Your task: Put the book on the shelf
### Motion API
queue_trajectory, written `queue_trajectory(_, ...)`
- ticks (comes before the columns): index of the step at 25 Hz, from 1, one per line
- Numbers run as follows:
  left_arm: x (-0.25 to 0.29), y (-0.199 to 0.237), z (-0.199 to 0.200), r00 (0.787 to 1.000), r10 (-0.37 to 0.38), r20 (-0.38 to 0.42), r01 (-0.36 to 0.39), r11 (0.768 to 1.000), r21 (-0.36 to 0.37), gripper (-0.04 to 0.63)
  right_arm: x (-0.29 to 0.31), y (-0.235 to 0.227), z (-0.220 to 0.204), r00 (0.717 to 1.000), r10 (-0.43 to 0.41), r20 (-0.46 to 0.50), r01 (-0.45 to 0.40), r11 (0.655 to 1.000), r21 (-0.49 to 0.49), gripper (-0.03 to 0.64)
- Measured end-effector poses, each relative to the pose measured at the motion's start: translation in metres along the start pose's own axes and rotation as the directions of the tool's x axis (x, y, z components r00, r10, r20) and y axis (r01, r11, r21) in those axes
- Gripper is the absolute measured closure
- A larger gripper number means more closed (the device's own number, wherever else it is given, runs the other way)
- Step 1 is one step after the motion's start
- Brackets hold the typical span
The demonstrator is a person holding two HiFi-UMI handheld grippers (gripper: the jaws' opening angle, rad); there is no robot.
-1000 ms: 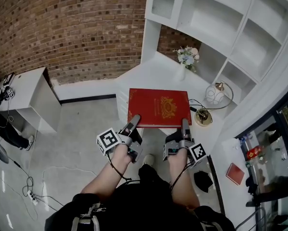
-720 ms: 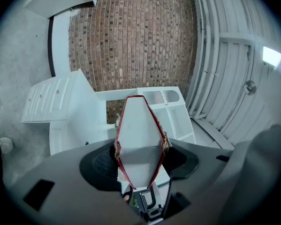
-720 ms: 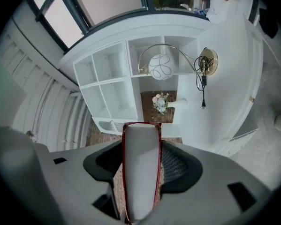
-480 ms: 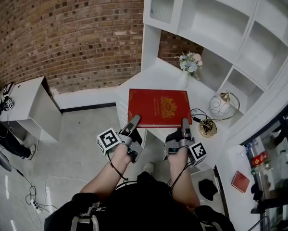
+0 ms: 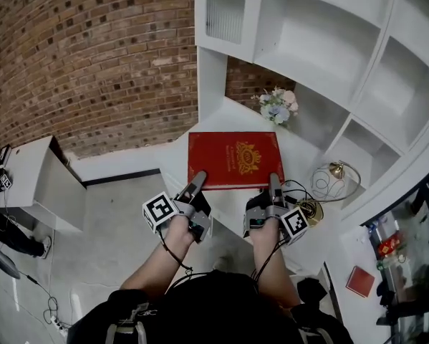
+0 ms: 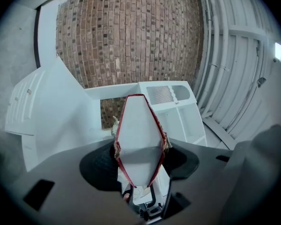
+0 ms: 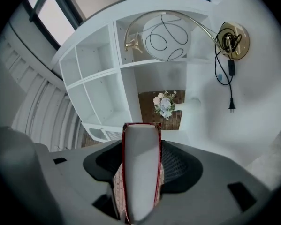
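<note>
**A:** Two grippers on one thing, is it so? What do they hold?

**B:** Yes, both hold the red book (image 5: 235,159). My left gripper (image 5: 198,180) is closed on its near edge, towards the left corner. My right gripper (image 5: 274,185) is closed on the same edge, towards the right corner. In each gripper view my pads press on the two red covers, and the white block of pages stands between them.

**A:** How does the book lie, and where?

**B:** It lies about level, front cover up, with the gold emblem (image 5: 248,156) turned to me. It is in front of me, over the white desk top (image 5: 300,145) at the foot of the shelf unit (image 5: 321,41). Whether its far edge rests on the desk top, I cannot tell. It is not yet in a compartment of the shelves.

**A:** And what is around it?

**B:** Just beyond its far right corner stands a vase of flowers (image 5: 275,106), before a patch of brick. To the right of the book, on the same desk top, is a globe lamp (image 5: 327,182) with a round brass base (image 5: 309,210). Above are the white open compartments. To the left is the brick wall (image 5: 92,49), and below it a white cabinet (image 5: 28,185). Low at the far right, well apart, lies a small red book (image 5: 360,281).
</note>
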State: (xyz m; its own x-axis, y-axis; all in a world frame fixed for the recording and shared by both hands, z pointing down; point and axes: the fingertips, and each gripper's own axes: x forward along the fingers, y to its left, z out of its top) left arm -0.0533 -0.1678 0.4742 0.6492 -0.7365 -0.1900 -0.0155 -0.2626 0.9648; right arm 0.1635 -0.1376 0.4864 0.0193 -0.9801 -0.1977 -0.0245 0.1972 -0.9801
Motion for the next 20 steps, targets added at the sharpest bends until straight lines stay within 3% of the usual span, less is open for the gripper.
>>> queue_trajectory(11, 0.141, 0.015, 0.035, 0.997, -0.069, -0.038, 0.068, 0.997, -0.019, 0.347, 0.12, -0.005, 0.054, 0.999, 0.009, 0.044, -0.009, 1.0, 0.001, 0.357)
queue_trajectory(20, 0.21, 0.026, 0.042, 0.992, -0.087, -0.091, 0.084, 0.996, -0.041, 0.347, 0.164, -0.012, 0.087, 0.996, 0.006, 0.094, -0.005, 1.0, -0.011, 0.357)
